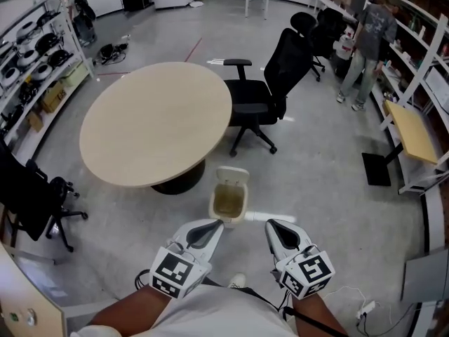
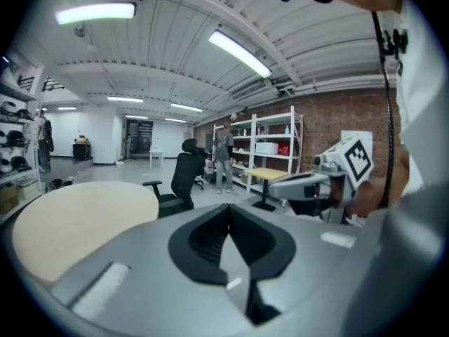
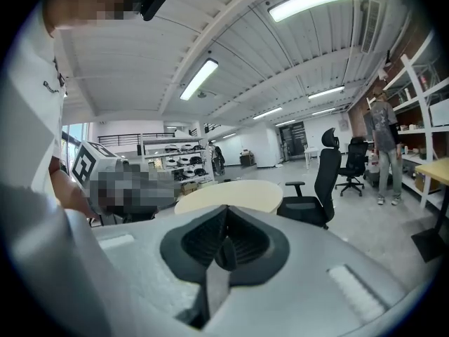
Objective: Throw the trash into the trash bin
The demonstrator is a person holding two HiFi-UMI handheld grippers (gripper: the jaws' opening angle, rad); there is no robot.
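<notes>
A small cream trash bin (image 1: 229, 202) stands on the floor by the round beige table (image 1: 156, 121), its flip lid (image 1: 232, 175) tipped up and back. Both grippers hover close to my body, just short of the bin. My left gripper (image 1: 214, 225) is to the bin's near left and my right gripper (image 1: 272, 225) to its near right. In the left gripper view my left gripper (image 2: 228, 213) has its jaws pressed together with nothing between them. My right gripper (image 3: 226, 216) is likewise shut and empty. No trash shows in any view.
A black office chair (image 1: 263, 93) stands right of the table, another (image 1: 28, 195) at the far left. A person (image 1: 365, 44) stands by shelves (image 1: 421, 55) on the right, near a low yellow-topped table (image 1: 410, 132). Racks (image 1: 35, 62) line the left wall.
</notes>
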